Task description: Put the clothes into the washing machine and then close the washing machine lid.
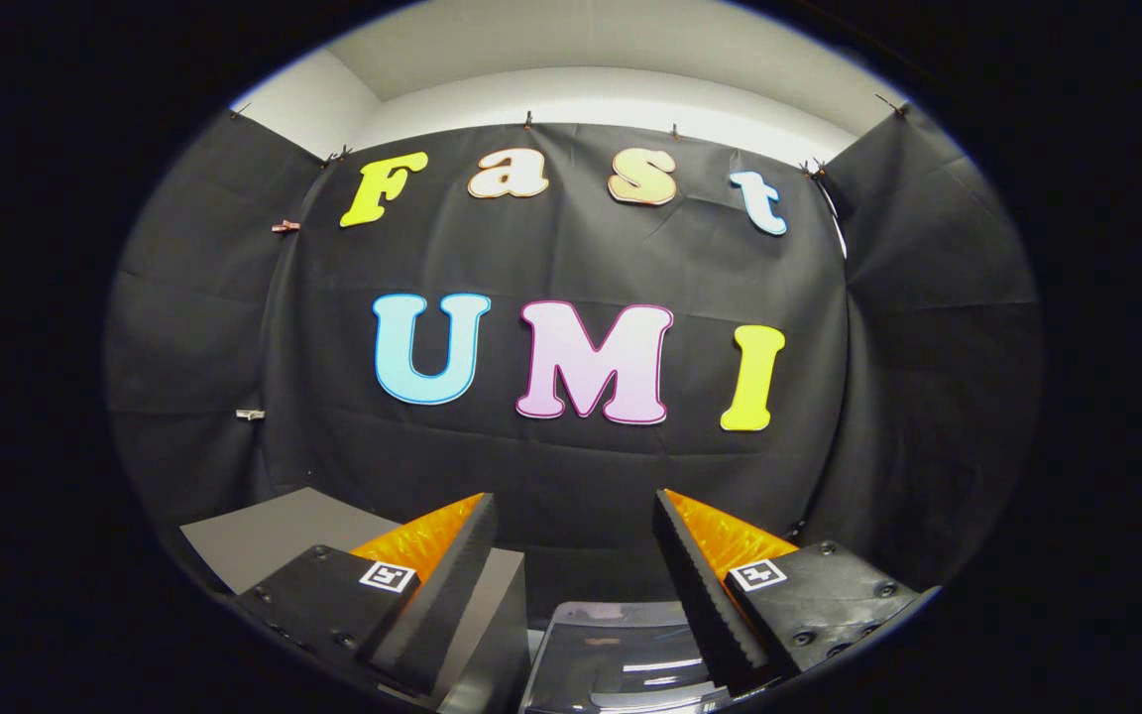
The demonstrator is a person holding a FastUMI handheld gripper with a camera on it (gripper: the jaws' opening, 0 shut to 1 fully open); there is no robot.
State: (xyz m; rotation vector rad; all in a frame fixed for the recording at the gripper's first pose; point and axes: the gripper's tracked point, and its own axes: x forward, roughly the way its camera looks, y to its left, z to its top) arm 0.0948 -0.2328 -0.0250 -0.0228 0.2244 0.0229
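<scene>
Gripper (571, 555): the two fingers stand well apart, with nothing between them and nothing pressed by either. The left finger (452, 585) and the right finger (695, 585) both point level toward the black cloth wall (571, 466) of the booth, so the tool is held high and looks forward, not down.

Washing machine: below the gap between the fingers, close under the tool, lies a dark glossy panel (621, 654) with bright streaks of reflected light on it. I judge this to be the washing machine lid, seen from above and nearly edge-on. Whether it lies flat and shut or stands partly raised cannot be settled from this angle. The drum opening is hidden.

Beside it: a grey box-like top (284, 526) lies to the left of the left finger and runs behind it toward the wall. It may be part of the machine's body or a separate stand; I cannot tell which.

Clothes: none identified between the fingers, ahead of them or on the grey surface.

Governing relation: the task's thing lies beneath and slightly short of the fingertips, not ahead of them. Any work on the lid or drum would therefore call for the tool to pitch downward before anything else.

Stage: this scene fits clothes waiting below the field of sight with the machine yet to be loaded, and equally clothes inside with the lid down.
</scene>
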